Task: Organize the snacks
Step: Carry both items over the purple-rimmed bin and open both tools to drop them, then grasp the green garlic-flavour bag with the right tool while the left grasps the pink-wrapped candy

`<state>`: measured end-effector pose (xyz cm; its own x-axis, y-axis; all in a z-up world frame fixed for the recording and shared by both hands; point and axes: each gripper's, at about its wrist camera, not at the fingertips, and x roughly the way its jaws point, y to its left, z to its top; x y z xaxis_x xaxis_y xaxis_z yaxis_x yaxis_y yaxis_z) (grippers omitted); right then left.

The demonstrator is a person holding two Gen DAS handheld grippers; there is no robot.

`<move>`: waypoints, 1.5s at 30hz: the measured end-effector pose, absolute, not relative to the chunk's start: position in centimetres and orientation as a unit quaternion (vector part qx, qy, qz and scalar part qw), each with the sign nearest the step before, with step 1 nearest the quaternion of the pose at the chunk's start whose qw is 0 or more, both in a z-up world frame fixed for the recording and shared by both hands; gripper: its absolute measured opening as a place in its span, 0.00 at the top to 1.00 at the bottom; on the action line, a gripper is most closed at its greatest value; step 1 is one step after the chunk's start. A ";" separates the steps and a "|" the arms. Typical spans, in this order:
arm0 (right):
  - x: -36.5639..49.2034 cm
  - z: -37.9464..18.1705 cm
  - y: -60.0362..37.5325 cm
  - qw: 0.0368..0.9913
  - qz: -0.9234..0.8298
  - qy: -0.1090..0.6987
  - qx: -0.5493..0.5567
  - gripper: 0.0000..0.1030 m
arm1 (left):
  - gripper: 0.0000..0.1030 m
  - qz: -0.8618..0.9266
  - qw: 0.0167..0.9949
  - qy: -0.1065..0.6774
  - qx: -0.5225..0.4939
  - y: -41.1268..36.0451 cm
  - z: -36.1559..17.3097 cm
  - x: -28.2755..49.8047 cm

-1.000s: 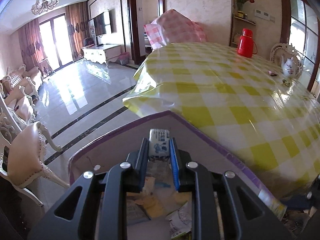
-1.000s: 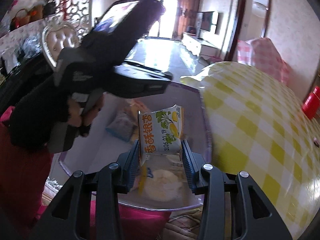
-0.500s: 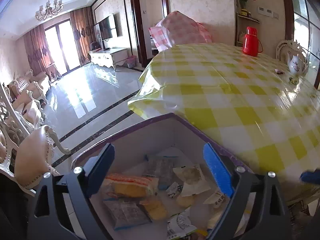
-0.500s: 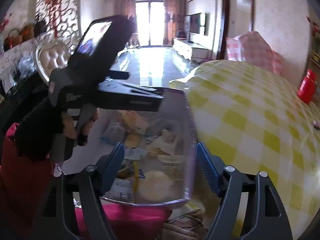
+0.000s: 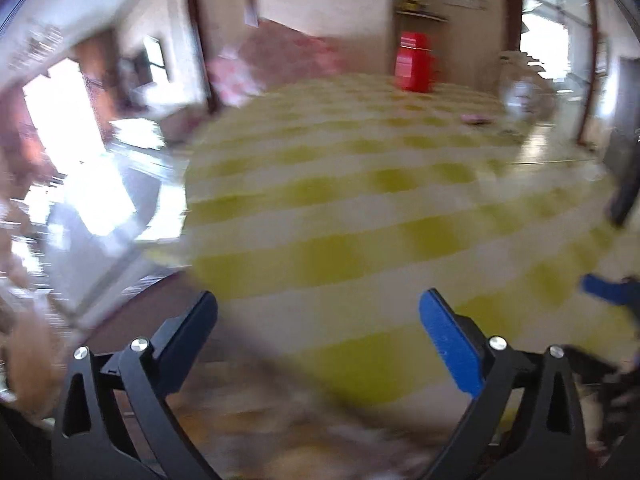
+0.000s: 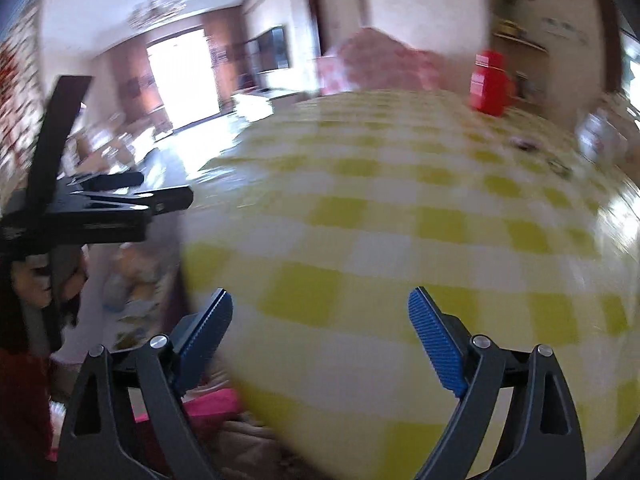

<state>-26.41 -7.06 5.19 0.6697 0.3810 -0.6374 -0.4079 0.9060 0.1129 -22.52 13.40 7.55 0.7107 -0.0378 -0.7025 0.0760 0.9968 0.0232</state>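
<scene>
Both views are blurred by motion. My left gripper [image 5: 318, 312] is open and empty above the near edge of the table with the yellow checked cloth [image 5: 360, 208]. My right gripper [image 6: 320, 312] is open and empty over the same table [image 6: 400, 216]. The snack box [image 6: 132, 292] with several packets shows as a blur at the left of the right wrist view, under the left gripper's body [image 6: 100, 208]. In the left wrist view the box is only a blur at the bottom [image 5: 280, 432].
A red thermos [image 5: 414, 62] stands at the table's far side; it also shows in the right wrist view [image 6: 490, 82]. A white teapot [image 5: 524, 96] and a small item [image 5: 476, 119] lie at the far right. A pink checked cushion [image 6: 376, 60] sits behind the table.
Both grippers let go of their snack packets into the box and opened. Both have since swung right, away from the box and over the table.
</scene>
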 end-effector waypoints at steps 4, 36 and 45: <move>-24.2 4.3 -13.6 0.924 0.142 0.354 0.030 0.16 | 0.02 -0.079 0.914 0.398 -0.031 6.5 8.3 -17.6; 19.4 0.3 -34.0 0.897 -0.020 0.439 0.056 0.18 | 0.02 -0.159 0.875 0.414 -0.192 -7.6 0.1 8.6; 15.2 0.5 -31.9 0.900 -0.006 0.435 0.030 0.65 | 0.02 -0.169 0.871 0.414 -0.202 -7.2 0.2 8.6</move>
